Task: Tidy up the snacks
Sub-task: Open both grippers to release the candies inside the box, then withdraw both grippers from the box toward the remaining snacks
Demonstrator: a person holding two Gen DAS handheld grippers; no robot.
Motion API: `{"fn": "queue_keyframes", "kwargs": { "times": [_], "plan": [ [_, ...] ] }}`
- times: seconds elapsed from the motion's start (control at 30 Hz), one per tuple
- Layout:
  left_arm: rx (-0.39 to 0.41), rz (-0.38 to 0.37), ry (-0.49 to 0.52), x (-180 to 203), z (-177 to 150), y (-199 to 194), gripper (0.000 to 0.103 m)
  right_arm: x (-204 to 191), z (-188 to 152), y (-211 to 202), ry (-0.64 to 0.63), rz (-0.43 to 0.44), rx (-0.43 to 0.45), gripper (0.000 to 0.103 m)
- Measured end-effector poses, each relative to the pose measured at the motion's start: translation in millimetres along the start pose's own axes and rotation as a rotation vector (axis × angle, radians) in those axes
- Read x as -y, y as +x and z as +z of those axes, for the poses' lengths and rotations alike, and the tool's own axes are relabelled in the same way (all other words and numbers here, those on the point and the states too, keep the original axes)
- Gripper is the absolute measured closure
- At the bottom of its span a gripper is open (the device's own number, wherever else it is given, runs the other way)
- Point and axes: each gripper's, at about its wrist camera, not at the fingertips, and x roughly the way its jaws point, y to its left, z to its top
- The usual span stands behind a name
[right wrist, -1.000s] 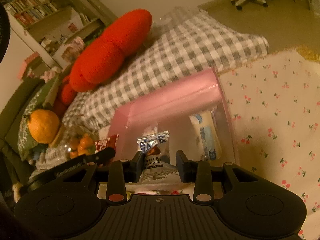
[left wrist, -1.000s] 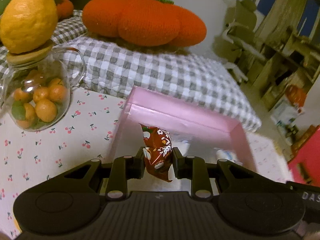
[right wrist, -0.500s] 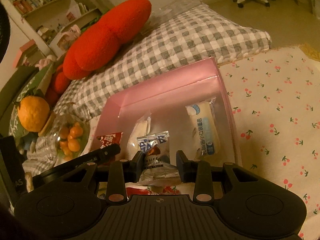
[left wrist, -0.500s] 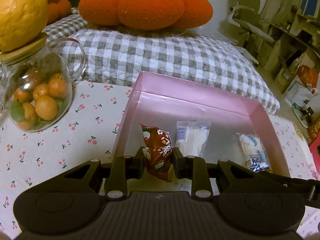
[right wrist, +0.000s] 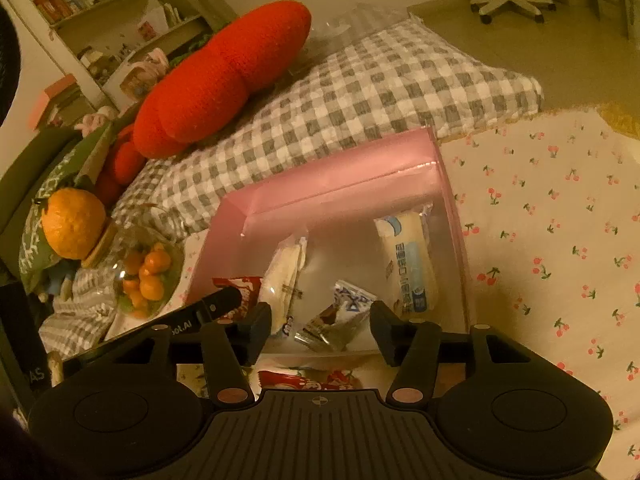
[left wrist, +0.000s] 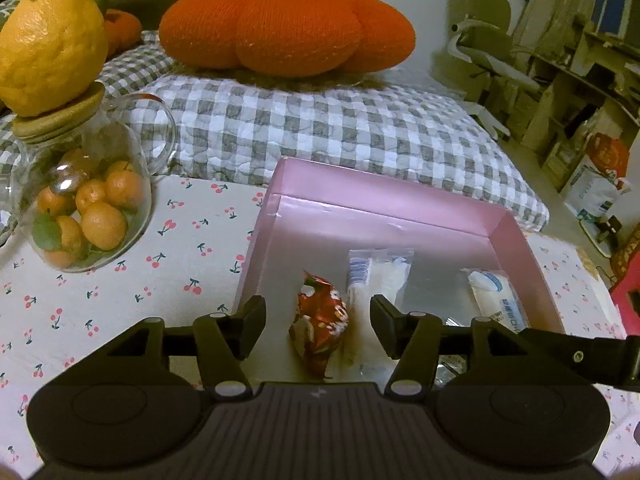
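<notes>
Left wrist: left gripper (left wrist: 318, 326) has just spread, red snack (left wrist: 319, 322) loose between its jaws in the pink box (left wrist: 384, 210) at 6 o'clock; right gripper (right wrist: 320, 326) has likewise just opened, silver packet (right wrist: 338, 318) free in the box.

Left gripper (left wrist: 318, 328): a matte black handheld tool with a ribbed centre panel, two round domed housings either side, two angular black fingers ending in blocky pads, and pale round screw heads at the finger bases. Right gripper (right wrist: 320, 330): the same build, with coppery screw heads.
</notes>
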Motion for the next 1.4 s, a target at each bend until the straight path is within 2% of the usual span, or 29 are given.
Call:
{"fn": "queue_keyframes", "kwargs": {
  "times": [0.23, 0.43, 0.57, 0.9, 1.07, 1.4],
  "plan": [
    [0.006, -0.011, -0.004, 0, -2, -15, 0.034, -4, -2, -17, -0.038, 0.004, 0.025, 0.035],
    [0.008, -0.019, -0.011, -2, -8, -32, 0.027, -4, -3, -31, -0.052, 0.004, 0.040, 0.032],
    [0.009, -0.024, -0.011, -4, -13, -45, 0.020, -7, -6, -42, -0.063, 0.005, 0.056, 0.025],
    [0.012, -0.055, -0.021, -12, -27, -71, 0.003, -20, -19, -67, -0.122, 0.012, 0.072, 0.020],
    [-0.001, -0.050, 0.023, -15, -38, -80, 0.001, -21, -27, -76, -0.147, -0.001, 0.080, 0.015],
    [0.002, -0.042, 0.049, -29, -53, -97, 0.001, -15, -43, -102, -0.230, -0.025, 0.145, 0.013]
  ]
}}
